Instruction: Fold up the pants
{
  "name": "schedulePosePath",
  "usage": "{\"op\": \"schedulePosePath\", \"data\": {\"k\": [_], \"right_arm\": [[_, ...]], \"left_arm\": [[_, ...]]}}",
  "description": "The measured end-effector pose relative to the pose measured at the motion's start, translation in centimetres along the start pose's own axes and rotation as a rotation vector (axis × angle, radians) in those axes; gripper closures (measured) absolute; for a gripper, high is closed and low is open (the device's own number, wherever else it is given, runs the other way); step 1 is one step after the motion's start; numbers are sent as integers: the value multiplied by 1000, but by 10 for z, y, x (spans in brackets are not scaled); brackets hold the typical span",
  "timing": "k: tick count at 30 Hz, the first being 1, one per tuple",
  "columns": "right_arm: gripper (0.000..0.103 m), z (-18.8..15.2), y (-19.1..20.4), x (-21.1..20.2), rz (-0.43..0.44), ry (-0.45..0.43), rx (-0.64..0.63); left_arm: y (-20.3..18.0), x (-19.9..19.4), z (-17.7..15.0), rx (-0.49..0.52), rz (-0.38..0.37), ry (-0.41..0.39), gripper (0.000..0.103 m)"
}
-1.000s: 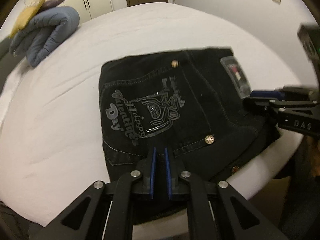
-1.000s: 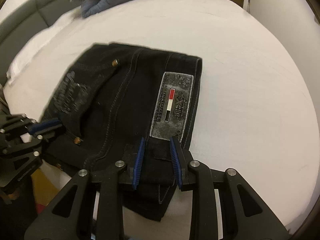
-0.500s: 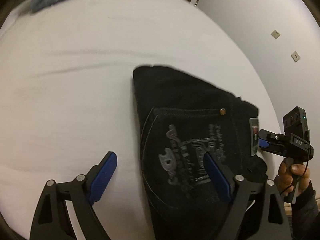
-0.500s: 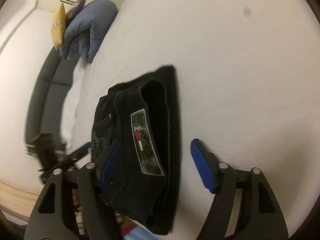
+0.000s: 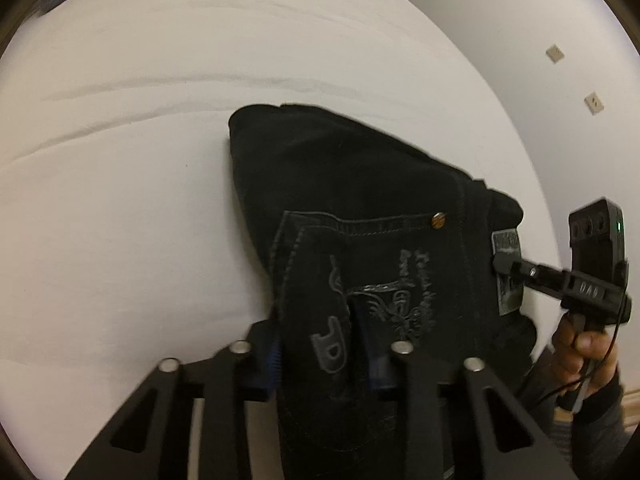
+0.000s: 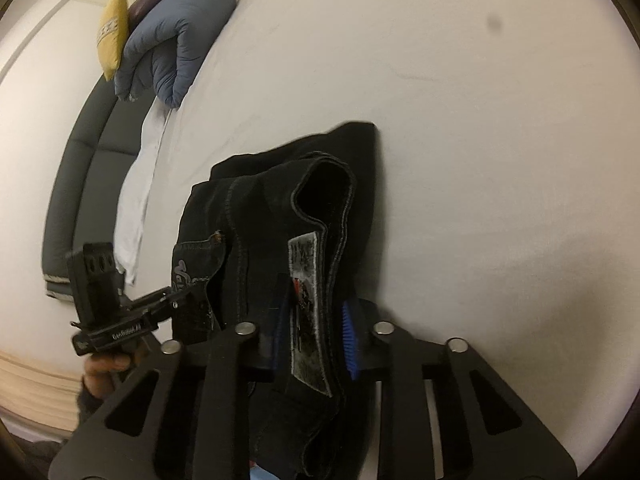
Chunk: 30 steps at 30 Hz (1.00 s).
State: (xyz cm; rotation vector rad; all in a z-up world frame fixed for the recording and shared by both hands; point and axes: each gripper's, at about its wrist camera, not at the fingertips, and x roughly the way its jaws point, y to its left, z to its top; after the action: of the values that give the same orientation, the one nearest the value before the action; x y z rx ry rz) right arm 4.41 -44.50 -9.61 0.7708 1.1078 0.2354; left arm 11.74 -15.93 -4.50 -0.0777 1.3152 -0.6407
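The folded black pants (image 5: 360, 216) lie on the white bed (image 5: 120, 200), with a printed back pocket and a grey waistband patch (image 6: 306, 292). My left gripper (image 5: 326, 356) is shut on the pocket side of the thick fold, with its blue pads pressed against the cloth. My right gripper (image 6: 314, 334) is shut on the waistband at the patch; it also shows in the left wrist view (image 5: 508, 266). The left gripper shows in the right wrist view (image 6: 176, 300) at the pants' left edge. The near part of the pants is lifted off the bed.
A blue duvet (image 6: 176, 40) and a yellow cushion (image 6: 112, 36) lie at the head of the bed by a dark headboard (image 6: 76, 192). A white wall (image 5: 540, 40) with sockets stands to the right. The bed's near edge is just below the grippers.
Both grippers were wide open half a second ago, having let go. Now both have closed on the near edge of the folded pants, left on the pocket side, right on the patch.
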Motion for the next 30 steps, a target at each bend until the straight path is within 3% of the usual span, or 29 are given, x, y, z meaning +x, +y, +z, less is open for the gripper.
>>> {"op": "schedulePosePath", "data": {"k": [6,11,18,20,22,25,27,30], "right_arm": [[87,12,39,-28,-5,-42,-92],[87,47,48,-54,18,-101,-104],[87,101,22,-45,1,-98,-58],[85,109,1,-23,-28,-64,-12],[79,111,-21,-6,-58,-54,35],[74,105,-49,-3,32,-91,107],[62,99,-55,-8,72,-118,119],[49,90,-44,-26,11,-183,88]], "left_arm": [[-22,-38,19,32,-9,-91,83],[-39,-59,48,72,-13,-164,83],[-23,1,87,64,19,-112,82],[-18,23,91,42,35,-91,75],[-9,39,90,10,41,-97,57],[-4,40,84,-7,43,-139,39],[-3,35,79,8,53,-155,33],[-8,9,64,36,98,-234,29]]}}
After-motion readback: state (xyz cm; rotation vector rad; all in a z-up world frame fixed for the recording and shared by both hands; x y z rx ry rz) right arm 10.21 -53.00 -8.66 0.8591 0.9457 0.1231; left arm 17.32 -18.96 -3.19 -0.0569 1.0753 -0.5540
